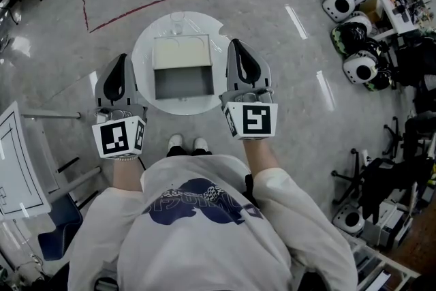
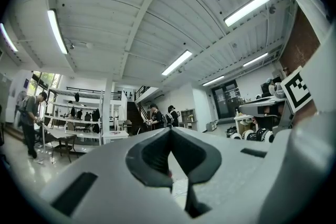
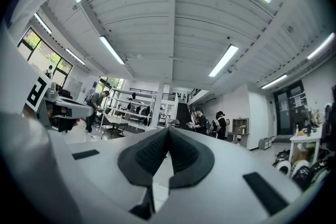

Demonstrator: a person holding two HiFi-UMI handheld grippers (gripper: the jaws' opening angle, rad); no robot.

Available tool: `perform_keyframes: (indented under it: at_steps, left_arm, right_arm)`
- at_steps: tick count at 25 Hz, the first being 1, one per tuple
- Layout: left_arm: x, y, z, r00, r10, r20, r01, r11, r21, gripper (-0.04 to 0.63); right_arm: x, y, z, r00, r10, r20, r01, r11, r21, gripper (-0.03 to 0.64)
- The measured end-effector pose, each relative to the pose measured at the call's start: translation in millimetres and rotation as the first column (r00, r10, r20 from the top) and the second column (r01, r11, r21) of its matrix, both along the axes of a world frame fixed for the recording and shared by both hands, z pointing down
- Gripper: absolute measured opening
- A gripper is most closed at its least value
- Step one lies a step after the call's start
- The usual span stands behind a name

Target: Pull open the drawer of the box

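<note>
In the head view a small beige box (image 1: 180, 51) stands on a round white table (image 1: 145, 44). Its grey drawer (image 1: 182, 82) is pulled out toward me and looks empty. My left gripper (image 1: 121, 60) hovers at the table's left edge, shut, with nothing in it. My right gripper (image 1: 237, 46) is at the table's right edge, also shut and empty. Neither touches the box or drawer. Both gripper views point up at the room and ceiling, and show the closed left gripper (image 2: 169, 131) and right gripper (image 3: 168, 130) but not the box.
My shoes (image 1: 187, 143) are just below the table. Several white and black helmets (image 1: 354, 27) lie on the floor at the right, with dark equipment (image 1: 381, 187) behind them. A white board on a stand (image 1: 17, 160) is at the left. People (image 3: 218, 126) stand far off.
</note>
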State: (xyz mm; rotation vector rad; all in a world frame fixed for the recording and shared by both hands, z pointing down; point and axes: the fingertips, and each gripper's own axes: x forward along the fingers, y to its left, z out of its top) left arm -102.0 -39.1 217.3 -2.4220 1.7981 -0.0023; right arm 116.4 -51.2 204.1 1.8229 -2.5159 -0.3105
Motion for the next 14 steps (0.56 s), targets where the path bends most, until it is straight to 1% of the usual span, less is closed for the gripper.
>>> perform_keyframes:
  at_steps: [7,11,14]
  left_arm:
    - [0,1,2,1.000,-0.003,0.008,0.003,1.000,-0.007,0.007]
    - [0,2,1,1.000,-0.006,-0.017,0.006,1.000,-0.008,0.007]
    - [2,2,0,1.000,-0.001,-0.020,0.001,1.000,-0.009,0.006]
  right_arm:
    - [7,-1,-1,1.000,0.022,0.000,-0.022,1.000,0.008,-0.003]
    - [10,0,-3,1.000,0.030,-0.009,-0.030,0.999,0.011,-0.003]
    - [11,1,-3,0.999,0.034,-0.019,-0.034,0.999,0.013,-0.003]
